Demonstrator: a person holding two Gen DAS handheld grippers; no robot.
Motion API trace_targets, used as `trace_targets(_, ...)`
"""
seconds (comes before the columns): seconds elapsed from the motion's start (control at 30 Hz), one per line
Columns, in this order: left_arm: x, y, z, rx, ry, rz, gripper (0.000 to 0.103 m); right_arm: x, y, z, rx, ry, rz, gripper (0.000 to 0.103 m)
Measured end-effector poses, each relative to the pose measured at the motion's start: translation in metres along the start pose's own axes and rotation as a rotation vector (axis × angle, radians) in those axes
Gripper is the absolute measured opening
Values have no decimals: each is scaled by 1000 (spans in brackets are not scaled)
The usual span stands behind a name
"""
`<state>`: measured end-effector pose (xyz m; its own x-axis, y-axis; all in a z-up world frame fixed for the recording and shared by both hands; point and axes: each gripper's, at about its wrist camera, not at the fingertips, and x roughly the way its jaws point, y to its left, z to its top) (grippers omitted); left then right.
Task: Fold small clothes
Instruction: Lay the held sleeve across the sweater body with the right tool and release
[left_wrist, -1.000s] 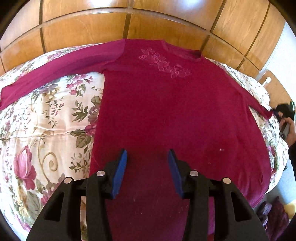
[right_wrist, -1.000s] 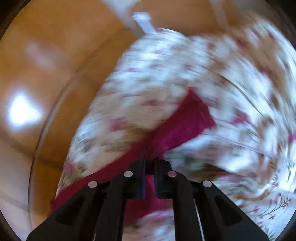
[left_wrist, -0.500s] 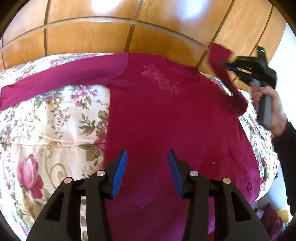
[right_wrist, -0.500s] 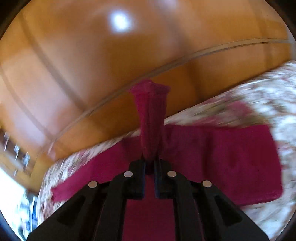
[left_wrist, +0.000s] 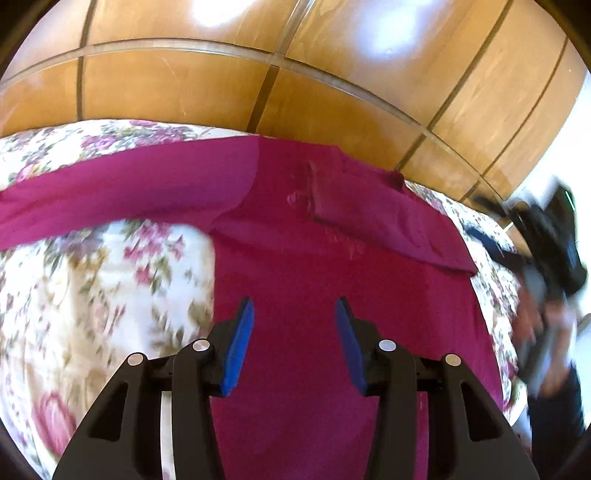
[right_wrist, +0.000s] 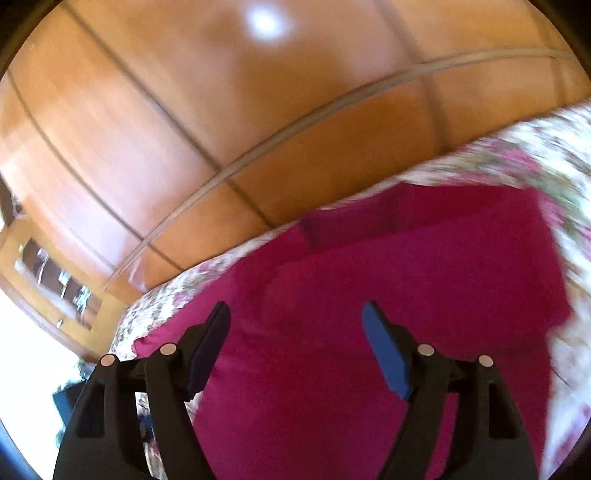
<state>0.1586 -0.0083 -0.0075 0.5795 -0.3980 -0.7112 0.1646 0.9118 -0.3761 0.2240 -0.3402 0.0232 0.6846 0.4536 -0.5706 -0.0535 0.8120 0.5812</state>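
Observation:
A magenta long-sleeved top lies flat on a floral bedspread. Its left sleeve stretches out to the left. Its right sleeve lies folded across the chest. My left gripper is open and empty, hovering over the lower body of the top. My right gripper is open and empty above the top; it also shows in the left wrist view at the bed's right edge, blurred.
A wooden panelled wardrobe stands behind the bed. The bedspread's right edge drops off near my right hand. A bright window area and a wooden shelf lie at the left of the right wrist view.
My right gripper carried the right sleeve over the chest, opened and let it go, then drew back to the right. My left gripper stayed open above the top.

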Motion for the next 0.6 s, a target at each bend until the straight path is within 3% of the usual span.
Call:
trace_targets(0.27, 70, -13, 59, -13, 69, 4, 44, -74, -111, -53, 227, -28, -156, 75)
trace_targets(0.4, 107, -16, 79, -31, 110, 32, 44, -94, -140, -57, 316, -60, -147, 75)
trace_targets(0.5, 126, -17, 90, -37, 117, 53, 44, -90, -140, -48, 325, -80, -119, 75)
trace_targets(0.57, 135, -19, 97, -25, 123, 57, 33, -84, -138, -38, 321, -90, -96, 75)
trace_targets(0.6, 140, -22, 101, -7, 127, 64, 8, -80, -135, -30, 317, -99, -87, 75)
